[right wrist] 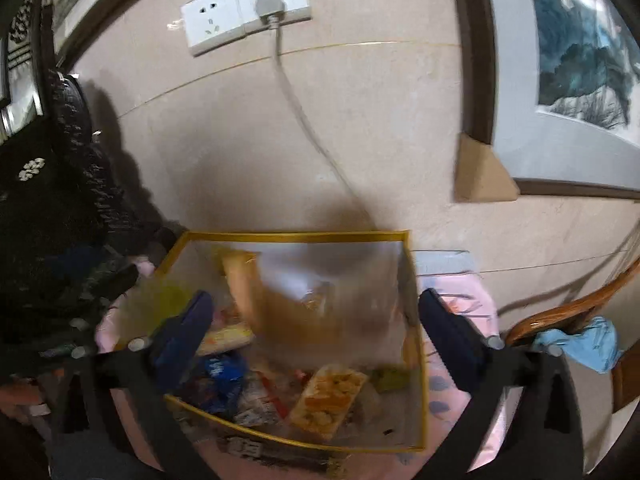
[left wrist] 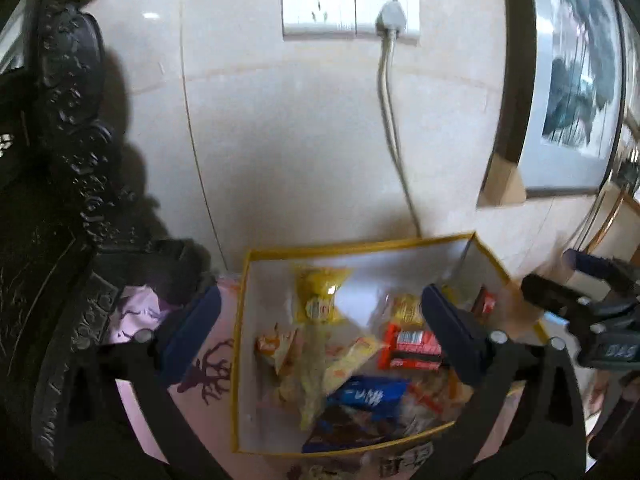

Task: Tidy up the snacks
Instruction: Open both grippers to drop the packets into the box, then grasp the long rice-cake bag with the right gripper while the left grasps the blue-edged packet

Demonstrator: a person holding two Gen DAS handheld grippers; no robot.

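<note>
A clear storage box with yellow trim (left wrist: 360,245) stands on a pink cloth and holds several snack packets: a yellow packet (left wrist: 320,294), a red bar (left wrist: 412,348) and a blue packet (left wrist: 366,394). My left gripper (left wrist: 320,336) is open and empty above the box. My right gripper (right wrist: 312,336) is open and empty over the same box (right wrist: 296,236), where an orange-yellow packet (right wrist: 328,400) and a blue packet (right wrist: 220,376) lie. A blurred orange packet (right wrist: 276,304) shows inside the box. The right gripper also shows in the left wrist view (left wrist: 580,296).
A tiled wall with sockets (left wrist: 348,4) and a plugged cable (left wrist: 394,120) is behind the box. A dark carved furniture piece (left wrist: 60,180) is at left. A framed picture (right wrist: 580,80) leans at right. A wooden chair with blue cloth (right wrist: 576,340) is at right.
</note>
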